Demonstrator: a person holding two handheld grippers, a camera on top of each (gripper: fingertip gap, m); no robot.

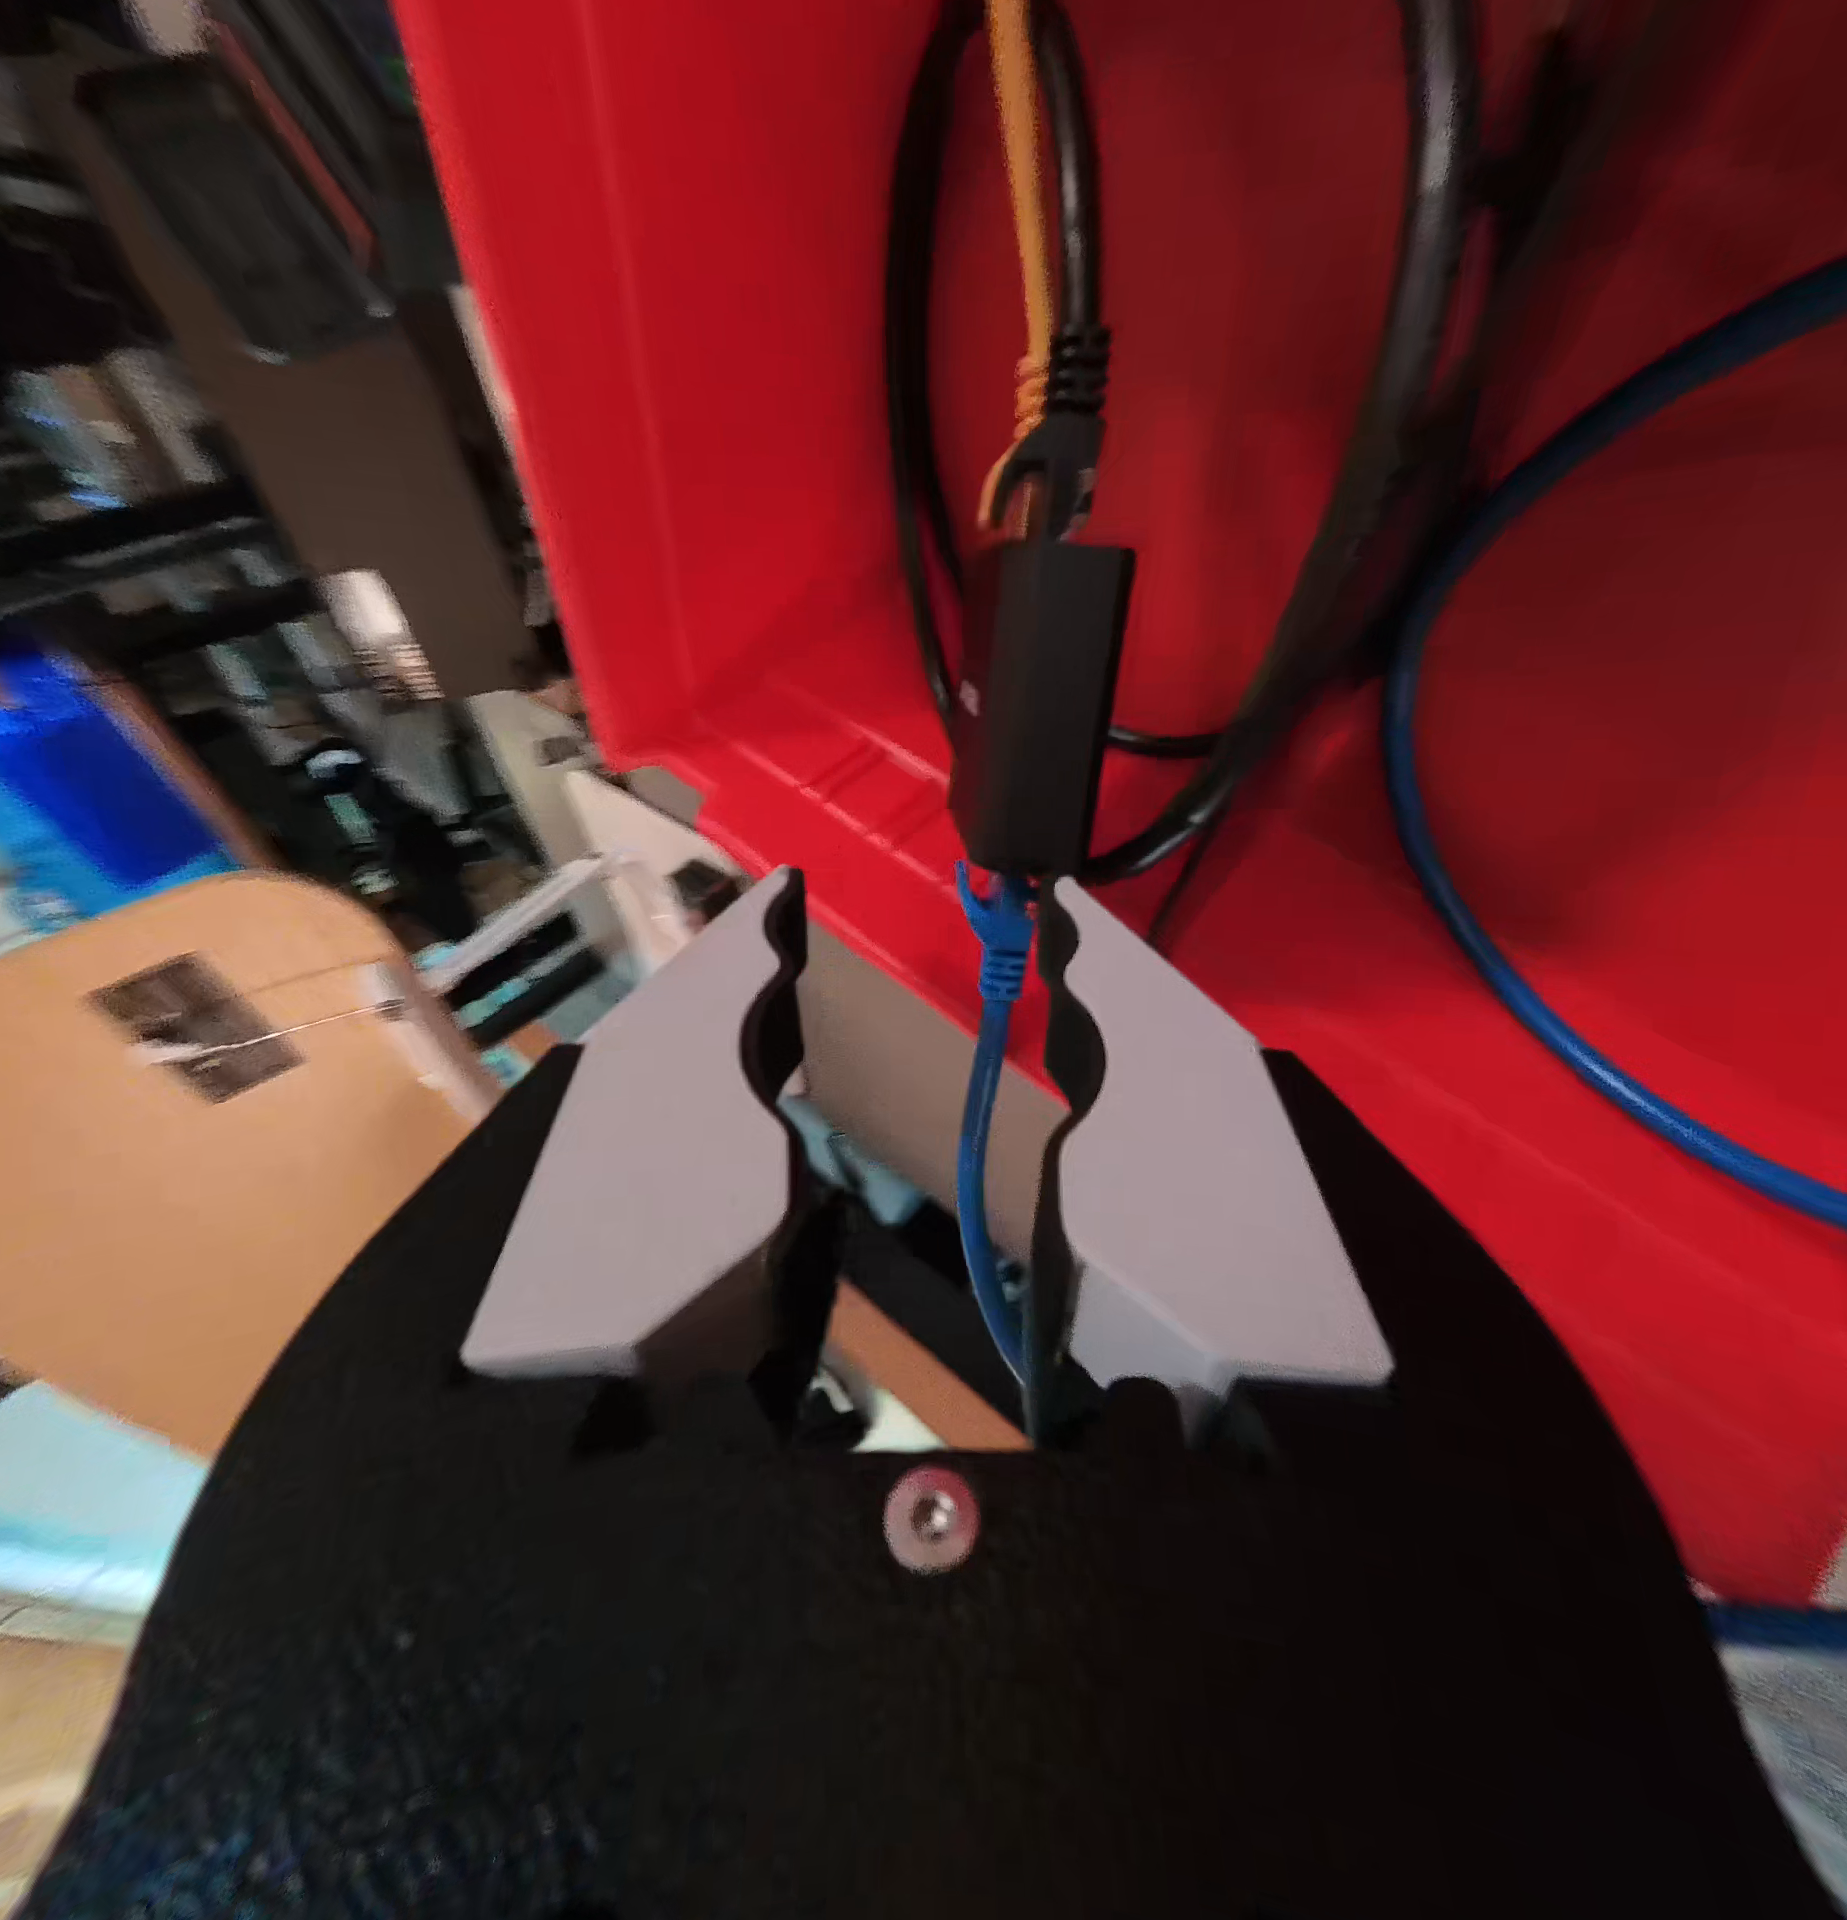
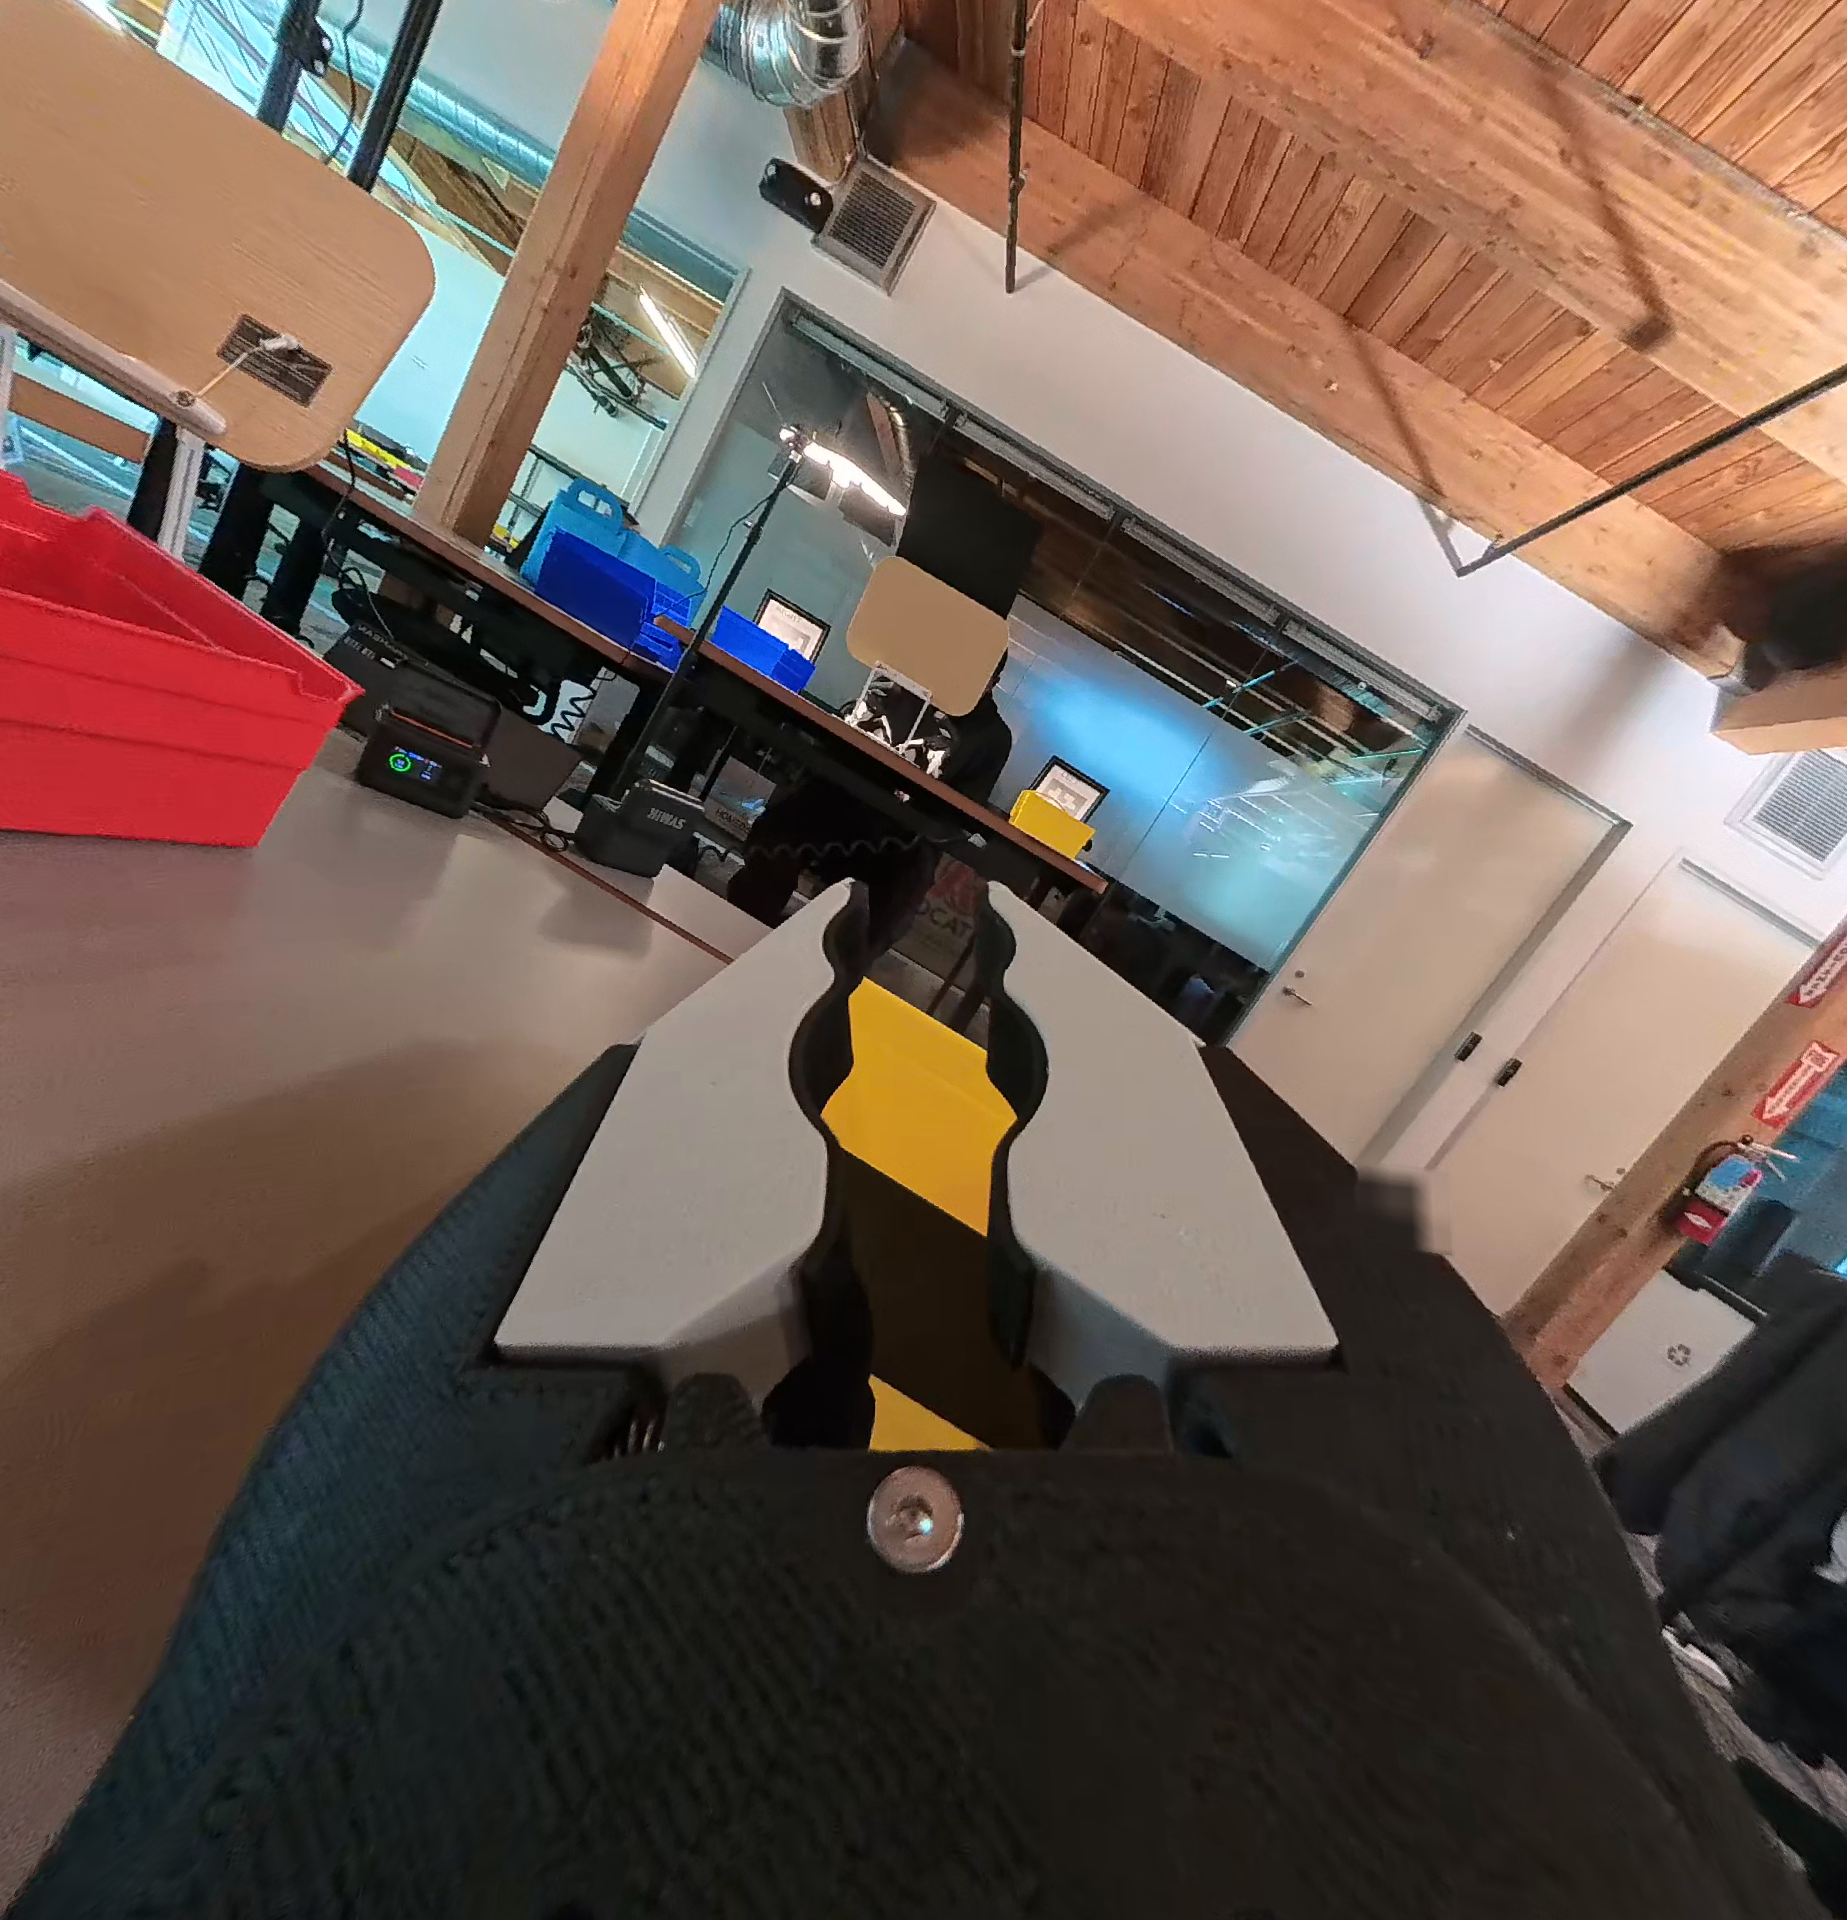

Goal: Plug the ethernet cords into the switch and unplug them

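Observation:
In the left wrist view a small black switch [image 1: 1044,717] lies in a red bin [image 1: 742,416]. A blue ethernet cord [image 1: 1002,935] is plugged into its near end. An orange cord [image 1: 1028,260] and a black cord [image 1: 1080,364] are plugged into its far end. My left gripper [image 1: 924,914] is open, just short of the switch. The blue cord runs between its fingers, close to the right finger [image 1: 1158,1039]; I cannot tell if it touches. My right gripper [image 2: 919,914] is open with a narrow gap and holds nothing. It points away from the switch over a grey table [image 2: 223,1091].
The blue cord loops [image 1: 1438,831] across the bin floor beside other black cables [image 1: 1418,312]. A light wooden panel [image 1: 171,1143] is to the left. In the right wrist view the red bin [image 2: 119,707] is at left, a black power unit [image 2: 420,758] is behind it, and a yellow piece [image 2: 919,1101] shows between the fingers. The tips of one gripper are about 55 centimeters away from the tips of the other. The light wooden panel [image 1: 171,1143] sits 40 centimeters or so from the ends of my left fingers.

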